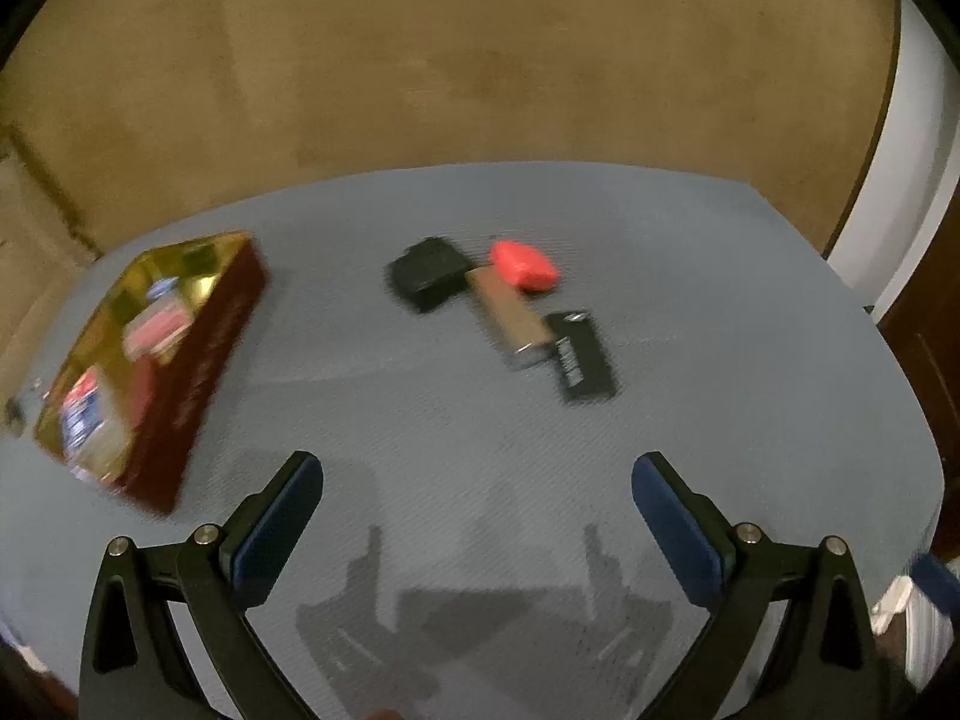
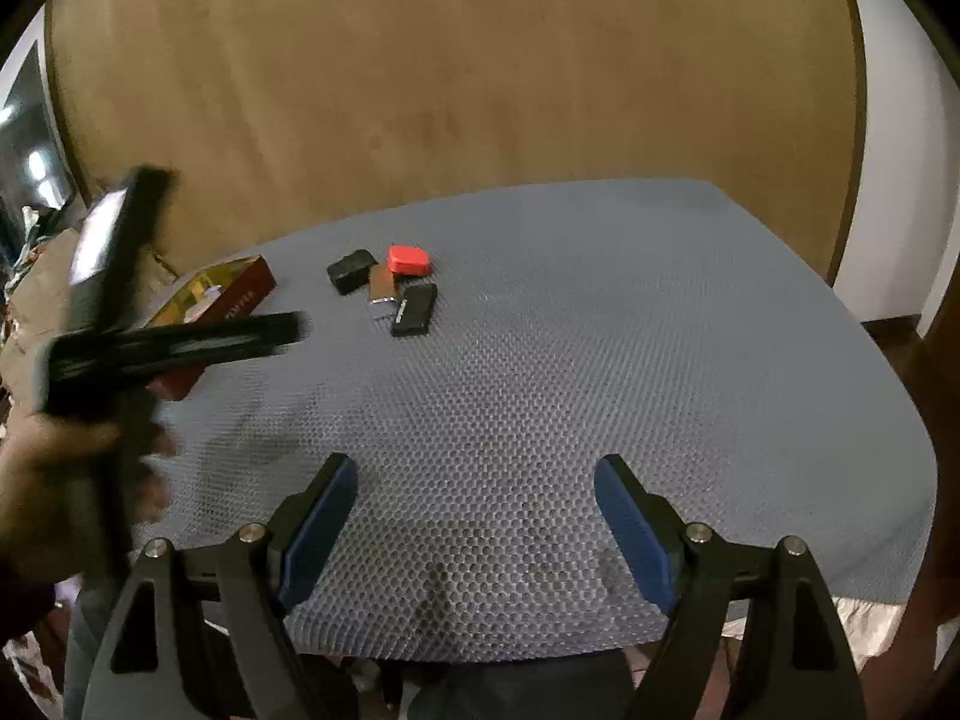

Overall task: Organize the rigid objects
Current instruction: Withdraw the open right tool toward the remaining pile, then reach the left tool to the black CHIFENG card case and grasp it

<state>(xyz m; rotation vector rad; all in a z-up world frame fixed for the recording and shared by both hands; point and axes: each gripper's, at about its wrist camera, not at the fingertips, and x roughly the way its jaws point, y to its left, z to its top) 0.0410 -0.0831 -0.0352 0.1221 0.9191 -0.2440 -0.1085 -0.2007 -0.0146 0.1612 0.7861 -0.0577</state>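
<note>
Ahead of my gripper, past the far edge of the blue-grey honeycomb-textured mat (image 2: 540, 396) spread beneath it, stands a broad brown wooden panel (image 2: 456, 78). To the right of that panel I see a white wall (image 2: 900, 138). Far off to my left a dark opening (image 2: 24, 132) shows blurred lights. Crumpled cloth (image 2: 42, 294) lies on the left, beyond the mat's edge.

We seem to be in a home, though the room type is unclear. We see a blue-grey honeycomb mat (image 2: 540, 390) spread over a table, a large wooden panel (image 2: 456, 72) behind it, a white wall (image 2: 900, 138) with dark wood trim, and household clutter at the left edge.
</note>
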